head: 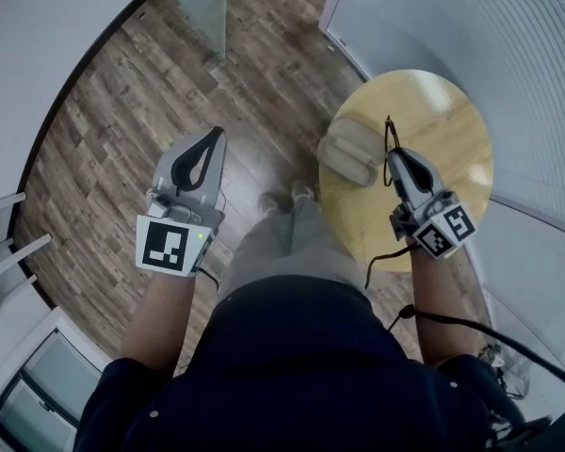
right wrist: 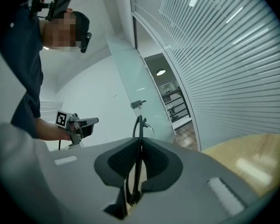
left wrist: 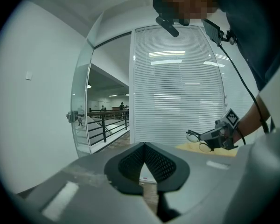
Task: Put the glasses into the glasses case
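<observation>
Thin dark glasses (head: 390, 137), held edge-on, hover near the beige, perhaps open case (head: 350, 154).

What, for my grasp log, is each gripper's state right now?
Left gripper: closed, nothing between its jaws.
Right gripper: closed on the glasses, which stick out past its tips.

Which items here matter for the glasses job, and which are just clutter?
Job: black thin-framed glasses, held by the right gripper; beige oval glasses case; round wooden table; empty left gripper.
Idle: glass door panel; white furniture legs.
</observation>
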`<state>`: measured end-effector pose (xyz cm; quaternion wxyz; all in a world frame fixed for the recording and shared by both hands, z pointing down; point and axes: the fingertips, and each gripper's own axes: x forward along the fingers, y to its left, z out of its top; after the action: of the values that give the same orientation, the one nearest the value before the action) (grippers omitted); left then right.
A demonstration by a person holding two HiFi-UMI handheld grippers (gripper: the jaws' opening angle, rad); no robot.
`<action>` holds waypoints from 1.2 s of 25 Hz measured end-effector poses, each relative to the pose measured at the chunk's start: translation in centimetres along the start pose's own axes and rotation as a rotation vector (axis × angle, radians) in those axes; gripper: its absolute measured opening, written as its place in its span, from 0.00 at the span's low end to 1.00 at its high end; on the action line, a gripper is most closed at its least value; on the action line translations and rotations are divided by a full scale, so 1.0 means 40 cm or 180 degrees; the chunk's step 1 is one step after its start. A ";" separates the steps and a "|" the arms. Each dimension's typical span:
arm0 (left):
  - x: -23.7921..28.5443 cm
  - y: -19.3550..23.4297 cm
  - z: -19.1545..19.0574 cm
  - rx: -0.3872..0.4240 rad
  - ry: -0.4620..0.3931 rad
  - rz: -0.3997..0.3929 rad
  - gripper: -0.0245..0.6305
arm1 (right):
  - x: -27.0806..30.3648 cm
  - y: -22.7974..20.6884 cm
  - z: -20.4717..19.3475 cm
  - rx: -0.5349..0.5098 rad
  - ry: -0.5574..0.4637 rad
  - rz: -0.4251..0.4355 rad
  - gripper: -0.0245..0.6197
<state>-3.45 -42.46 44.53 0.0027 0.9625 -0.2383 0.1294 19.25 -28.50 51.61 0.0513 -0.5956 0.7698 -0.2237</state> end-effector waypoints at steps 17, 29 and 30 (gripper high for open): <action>0.052 -0.030 -0.104 -0.0237 0.0137 -0.0014 0.04 | 0.034 -0.067 -0.140 -0.0048 0.0344 0.0003 0.09; 0.071 -0.037 -0.188 -0.0345 0.0242 -0.0023 0.04 | 0.061 -0.102 -0.249 -0.0161 0.0590 0.0019 0.08; 0.072 -0.037 -0.196 -0.0355 0.0257 -0.0023 0.04 | 0.064 -0.105 -0.253 -0.0169 0.0610 0.0020 0.08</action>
<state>-2.26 -41.95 52.89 0.0663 0.9557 -0.2414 0.1546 18.78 -28.85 62.87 -0.0376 -0.5702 0.7787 -0.2589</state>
